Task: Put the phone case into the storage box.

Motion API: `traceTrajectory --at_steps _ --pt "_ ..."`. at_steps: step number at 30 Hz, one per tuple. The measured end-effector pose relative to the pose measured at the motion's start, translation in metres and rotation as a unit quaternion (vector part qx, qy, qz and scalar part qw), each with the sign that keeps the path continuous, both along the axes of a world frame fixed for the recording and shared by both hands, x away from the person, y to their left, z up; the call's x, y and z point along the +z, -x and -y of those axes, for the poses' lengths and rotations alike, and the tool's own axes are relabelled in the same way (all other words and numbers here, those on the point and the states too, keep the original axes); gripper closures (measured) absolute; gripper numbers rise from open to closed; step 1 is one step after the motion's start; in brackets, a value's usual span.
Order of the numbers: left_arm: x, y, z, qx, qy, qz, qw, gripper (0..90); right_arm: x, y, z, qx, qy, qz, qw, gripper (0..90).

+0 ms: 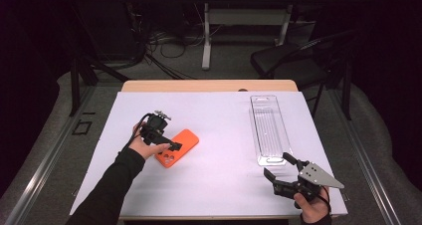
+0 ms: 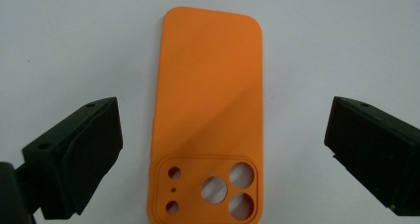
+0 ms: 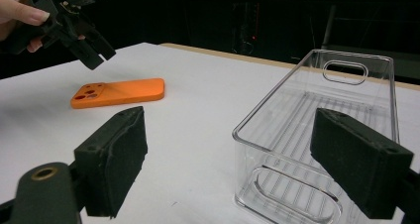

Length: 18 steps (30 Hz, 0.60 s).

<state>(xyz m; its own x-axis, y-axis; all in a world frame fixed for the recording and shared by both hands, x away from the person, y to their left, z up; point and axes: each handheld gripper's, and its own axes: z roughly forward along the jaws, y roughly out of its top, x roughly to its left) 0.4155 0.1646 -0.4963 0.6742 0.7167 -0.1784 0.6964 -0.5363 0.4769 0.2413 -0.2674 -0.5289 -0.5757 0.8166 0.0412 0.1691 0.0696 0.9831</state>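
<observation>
Left hand-held gripper (image 2: 218,149) hangs wide open, gripping nothing, over the flat orange silicone phone case (image 2: 208,110), which stretches toward 12 o'clock between its jaws.

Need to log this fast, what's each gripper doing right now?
Left gripper: open, above the orange case, holding nothing.
Right gripper: open, by the clear bin, holding nothing.
</observation>
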Motion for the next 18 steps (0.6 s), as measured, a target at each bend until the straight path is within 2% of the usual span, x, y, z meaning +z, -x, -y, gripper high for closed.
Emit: traceTrajectory --at_steps 12,16,18 --pt "-0.006 -0.009 0.019 -0.011 -0.032 -0.014 0.9993 2.2 -0.001 0.000 0.000 0.001 0.003 -0.005 1.0000 13.9" --pt "-0.011 -0.010 0.021 -0.010 -0.046 -0.021 0.9987 2.2 -0.001 0.000 0.000 0.002 0.003 -0.005 1.0000 13.9" --pt "-0.013 -0.012 0.021 -0.016 -0.060 -0.021 0.9978 2.2 -0.001 0.000 0.000 0.002 0.003 -0.005 1.0000 13.9"
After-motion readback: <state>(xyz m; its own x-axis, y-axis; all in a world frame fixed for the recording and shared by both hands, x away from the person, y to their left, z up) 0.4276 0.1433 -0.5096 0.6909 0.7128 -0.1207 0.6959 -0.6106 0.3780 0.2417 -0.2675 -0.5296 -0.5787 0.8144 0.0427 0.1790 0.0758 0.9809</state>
